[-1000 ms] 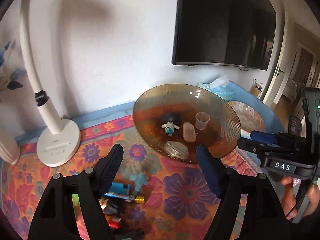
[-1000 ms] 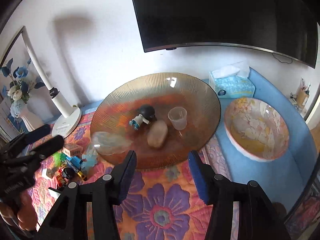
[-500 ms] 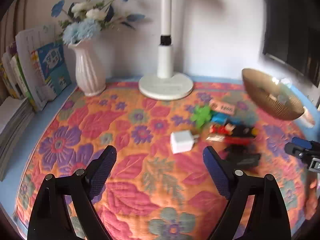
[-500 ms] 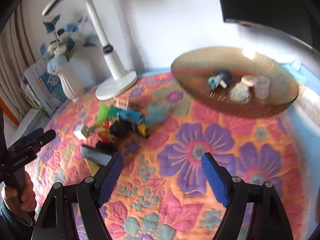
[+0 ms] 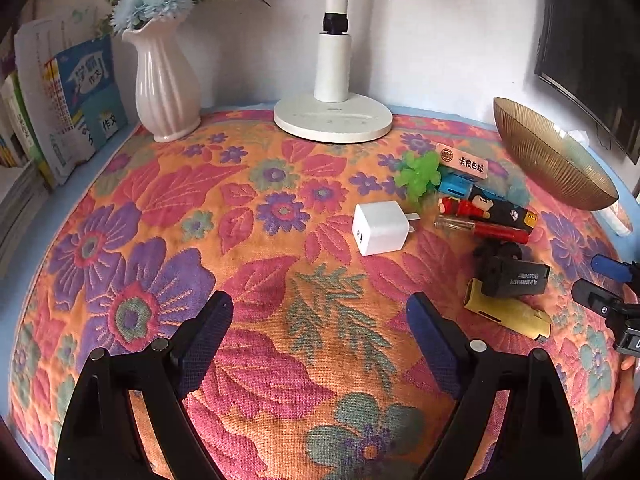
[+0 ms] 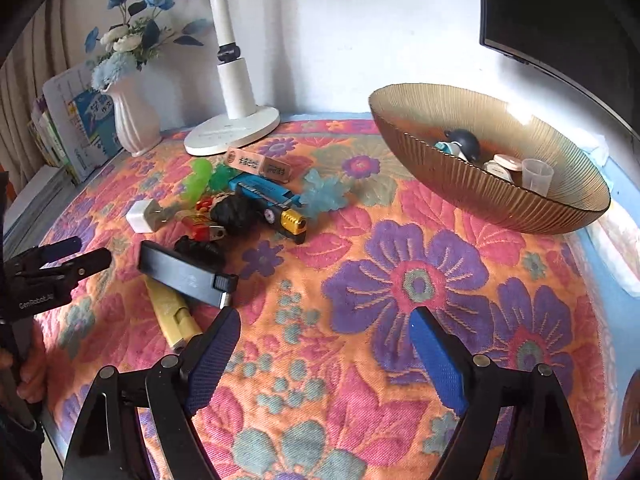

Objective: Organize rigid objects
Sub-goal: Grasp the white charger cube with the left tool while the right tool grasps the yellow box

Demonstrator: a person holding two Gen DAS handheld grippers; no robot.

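A pile of small rigid objects lies on the flowered cloth: a white charger (image 5: pixel 380 229) (image 6: pixel 141 216), a black box (image 5: pixel 514 278) (image 6: pixel 186 274) on a yellow lighter (image 5: pixel 506 314) (image 6: pixel 174 314), a red lighter (image 5: pixel 500 233), a blue utility knife (image 6: pixel 266 196), green (image 5: pixel 420 174) and blue (image 6: pixel 324 196) plastic toys, a pink eraser box (image 5: pixel 462 162) (image 6: pixel 258 164). An amber glass bowl (image 5: pixel 552 156) (image 6: pixel 488 196) holds a figurine (image 6: pixel 462 144) and a small cup (image 6: pixel 537 176). My left gripper (image 5: pixel 318 330) is open and empty, left of the pile. My right gripper (image 6: pixel 324 342) is open and empty, right of it.
A white lamp base (image 5: pixel 332 118) (image 6: pixel 232 130), a white vase of blue flowers (image 5: pixel 166 88) (image 6: pixel 132 120) and books (image 5: pixel 68 100) stand at the back. A dark TV (image 6: pixel 560 12) hangs on the wall.
Both grippers swung left from the amber bowl to the pile of small objects and came lower and closer to the cloth. Both stayed open and empty.
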